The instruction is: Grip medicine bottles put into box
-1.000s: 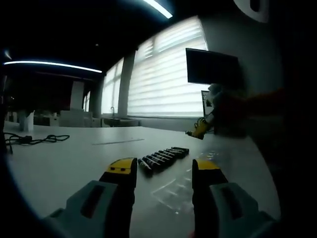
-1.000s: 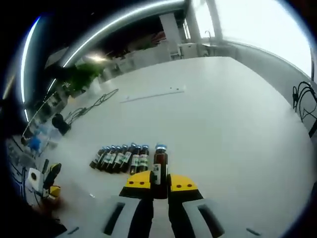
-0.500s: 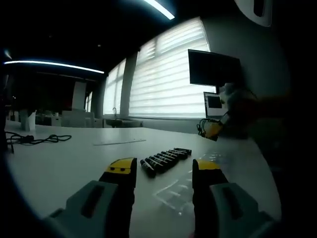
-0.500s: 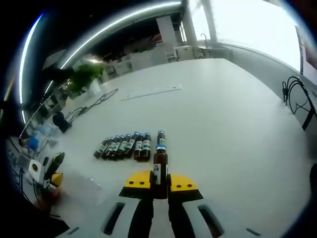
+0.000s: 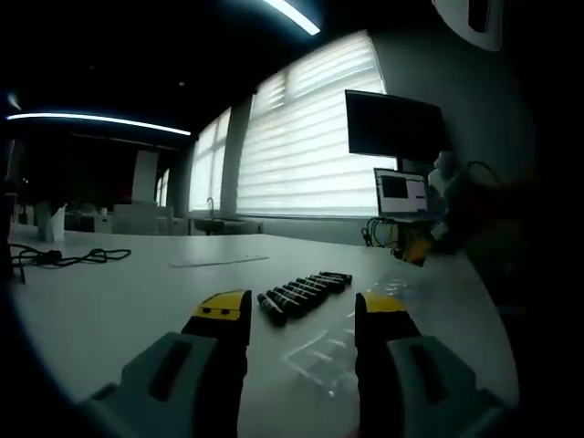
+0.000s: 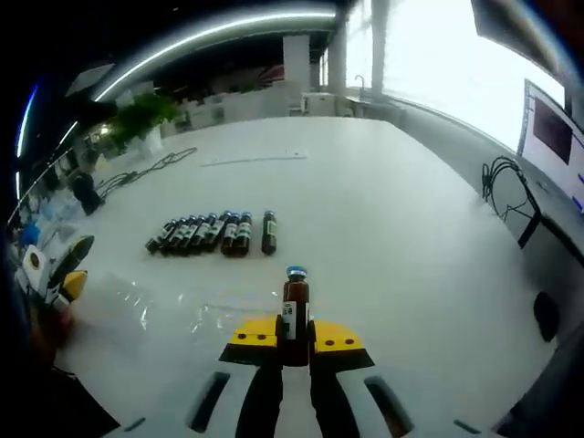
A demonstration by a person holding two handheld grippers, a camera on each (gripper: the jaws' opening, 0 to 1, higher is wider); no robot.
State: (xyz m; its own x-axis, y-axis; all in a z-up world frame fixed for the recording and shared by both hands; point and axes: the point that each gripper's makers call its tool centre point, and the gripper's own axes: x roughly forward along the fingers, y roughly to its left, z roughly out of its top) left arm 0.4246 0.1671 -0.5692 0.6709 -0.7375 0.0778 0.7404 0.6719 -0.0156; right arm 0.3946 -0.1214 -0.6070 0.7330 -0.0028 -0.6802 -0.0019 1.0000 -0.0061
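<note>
Several small brown medicine bottles (image 6: 203, 234) lie in a row on the white table (image 6: 383, 219), one bottle (image 6: 269, 232) slightly apart at the row's right end. My right gripper (image 6: 295, 330) is shut on an upright brown bottle with a blue cap (image 6: 295, 304), held above the table near a clear plastic box (image 6: 173, 306). The left gripper (image 5: 304, 315) is open and holds nothing, low over the table, with the bottle row (image 5: 301, 290) just ahead and the clear box (image 5: 328, 351) between its jaws. At the right, the right gripper (image 5: 418, 248) shows in a person's hand.
Black cables (image 6: 151, 166) and a thin strip (image 6: 251, 158) lie at the table's far side. More cables (image 6: 506, 187) and a screen (image 6: 552, 132) stand at the right edge. A monitor (image 5: 392, 123) hangs by bright blinds. The left gripper (image 6: 55, 274) sits at the left rim.
My right gripper has carried the blue-capped bottle away from the row, back toward the clear box. In the left gripper view it has drifted rightward. The left gripper has stayed open and almost still.
</note>
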